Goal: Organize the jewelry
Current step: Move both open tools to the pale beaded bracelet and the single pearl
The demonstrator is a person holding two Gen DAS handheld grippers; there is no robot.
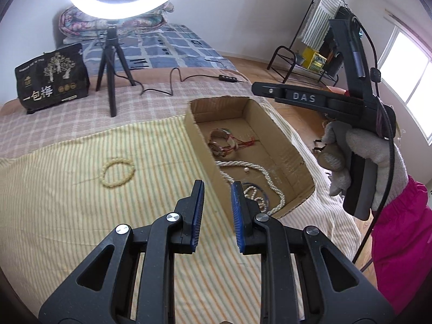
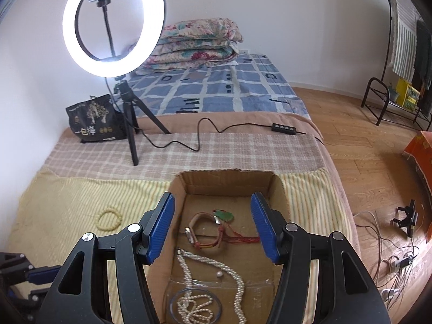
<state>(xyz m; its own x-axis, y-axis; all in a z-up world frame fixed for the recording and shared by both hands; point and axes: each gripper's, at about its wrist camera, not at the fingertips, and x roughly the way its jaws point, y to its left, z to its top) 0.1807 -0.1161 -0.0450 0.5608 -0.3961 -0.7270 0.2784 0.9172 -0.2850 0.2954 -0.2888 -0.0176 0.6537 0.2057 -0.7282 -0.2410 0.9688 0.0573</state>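
Note:
An open cardboard box [image 1: 194,132] [image 2: 178,189] sits on the striped cloth. Inside lie a pearl necklace [image 1: 272,181] [image 2: 239,283], a brown strap watch [image 1: 222,141] [image 2: 205,229], a red cord with a green pendant [image 2: 224,214], a loose pearl [image 2: 219,274] and a blue bangle [image 2: 194,305]. A cream bead bracelet [image 1: 118,172] [image 2: 109,218] lies on the cloth left of the box. My left gripper [image 1: 217,189] is open and empty, above the box's near left wall. My right gripper [image 2: 213,224] is open wide and empty above the box; its body shows in the left wrist view [image 1: 302,98].
A ring light on a tripod [image 1: 112,67] [image 2: 129,124] stands behind, with its cable and controller [image 2: 283,129]. A black snack bag [image 1: 52,78] [image 2: 94,120] sits far left. The bed edge and wooden floor with cables [image 2: 391,256] lie to the right.

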